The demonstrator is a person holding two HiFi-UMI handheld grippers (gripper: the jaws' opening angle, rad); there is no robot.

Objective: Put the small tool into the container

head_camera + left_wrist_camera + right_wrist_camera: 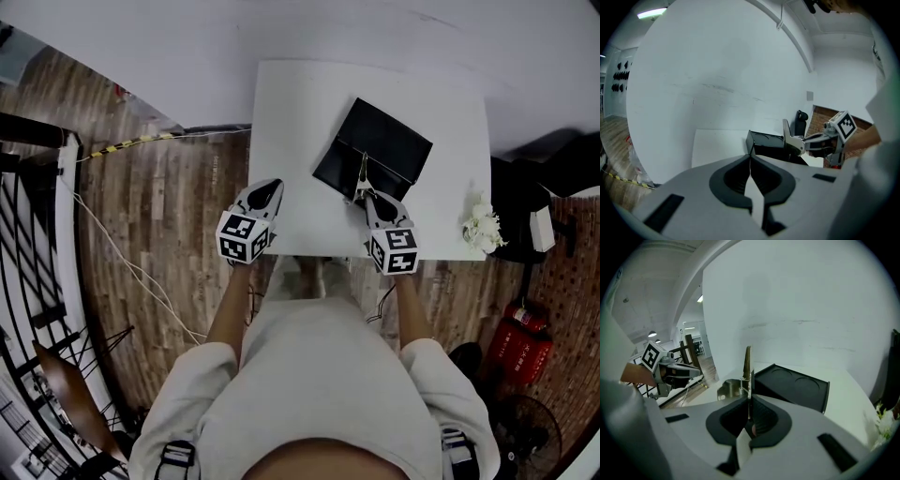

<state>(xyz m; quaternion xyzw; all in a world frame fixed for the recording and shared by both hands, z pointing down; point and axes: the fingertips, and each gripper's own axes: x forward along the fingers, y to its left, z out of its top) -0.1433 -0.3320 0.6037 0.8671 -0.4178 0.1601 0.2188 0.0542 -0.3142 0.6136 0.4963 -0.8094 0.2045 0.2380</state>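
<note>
Nearest, over the near left part of the worktop (291,122), the left tongs (270,186) were clenched on nothing, jaws meeting edge to edge. Level with them to the right, the right tongs (367,195) were clenched on the small tool (362,176), a slim metal piece with a spring that stood up out of the jaws. Just beyond, its tip showed against the near edge of the container (375,145), a shallow black box set askew; contact could not be told. A white crumpled object (483,226) lay at the worktop's right edge.
</note>
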